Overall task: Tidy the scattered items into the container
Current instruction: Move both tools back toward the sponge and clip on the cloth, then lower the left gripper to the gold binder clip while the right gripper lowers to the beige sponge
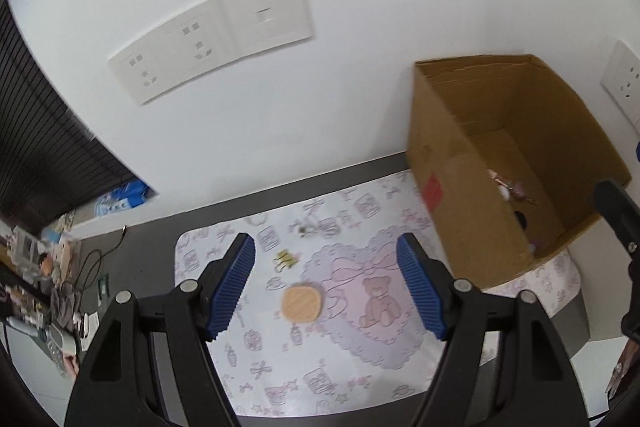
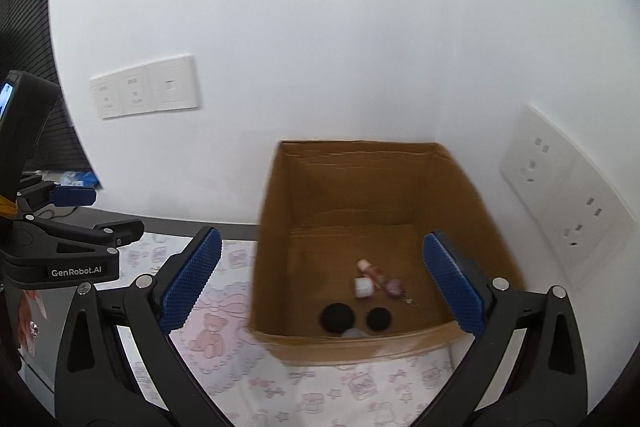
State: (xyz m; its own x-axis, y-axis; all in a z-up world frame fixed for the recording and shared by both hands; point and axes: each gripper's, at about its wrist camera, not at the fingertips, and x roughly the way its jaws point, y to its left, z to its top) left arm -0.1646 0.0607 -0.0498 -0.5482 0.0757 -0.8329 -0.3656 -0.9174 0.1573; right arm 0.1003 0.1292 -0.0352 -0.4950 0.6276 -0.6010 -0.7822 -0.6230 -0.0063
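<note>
Cardboard forms the container: an open brown box (image 2: 400, 187) stands on a patterned mat (image 1: 280, 367) with its back against a white wall (image 2: 320, 27). On its floor lie a small white cylinder (image 2: 363, 287), a pinkish figure-like piece (image 2: 370, 269), a mauve charm on a short chain (image 2: 396, 289) and two black round items (image 2: 337, 317), with a pale object partly hidden behind the near wall. Outside the box, a tan rounded-square block (image 1: 301, 304) lies flat on the mat, beside the edge of the printed heart and bear. Farther back on the mat are a small yellow-and-black clip-like item (image 1: 286, 259) and a small dark trinket (image 1: 306, 229), too blurred to identify. The left gripper (image 1: 326, 287) hangs above the mat with its blue pads set well apart and nothing between them; the tan block shows in the gap below, untouched. The right gripper (image 2: 320, 285) is aimed into the box, its jaws spread wide and empty, its pads apart from the cardboard. Both views carry motion blur. White socket plates (image 1: 212, 35) sit on the wall, and assorted clutter (image 1: 44, 287) crowds the far left of the dark desk (image 1: 132, 267).
</note>
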